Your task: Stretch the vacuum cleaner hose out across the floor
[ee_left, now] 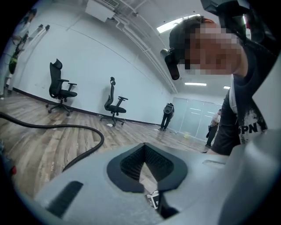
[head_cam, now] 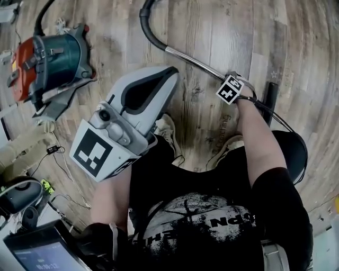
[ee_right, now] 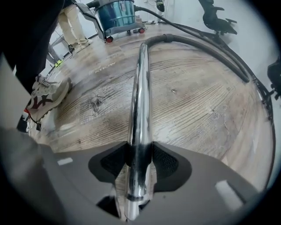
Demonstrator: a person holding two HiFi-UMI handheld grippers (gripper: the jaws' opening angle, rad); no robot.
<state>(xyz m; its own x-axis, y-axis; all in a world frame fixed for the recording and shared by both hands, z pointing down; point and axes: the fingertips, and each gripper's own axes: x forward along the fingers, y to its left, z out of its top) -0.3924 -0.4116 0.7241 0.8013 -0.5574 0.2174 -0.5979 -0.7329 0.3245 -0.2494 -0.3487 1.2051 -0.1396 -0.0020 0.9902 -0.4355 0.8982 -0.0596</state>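
The teal and red vacuum cleaner (head_cam: 50, 58) stands on the wood floor at the upper left, also in the right gripper view as the vacuum cleaner (ee_right: 116, 13). Its black hose (head_cam: 148, 29) curves to a chrome tube (head_cam: 193, 61). My right gripper (head_cam: 226, 80) is down at the tube's near end. In the right gripper view the chrome tube (ee_right: 141, 88) runs between the jaws of the right gripper (ee_right: 139, 160), both pads against it, and the hose (ee_right: 210, 48) bends away behind. My left gripper (head_cam: 170, 73) is raised, shut and empty. The left gripper (ee_left: 144, 151) faces a stretch of hose (ee_left: 66, 127).
Thin cables (head_cam: 58, 159) and equipment lie at the left. A black bar (head_cam: 270, 98) and a round black object (head_cam: 296, 148) sit by the right arm. The person's shoe (ee_right: 48, 99) is close to the tube. Two office chairs (ee_left: 60, 88) and distant people (ee_left: 167, 115) stand by the far wall.
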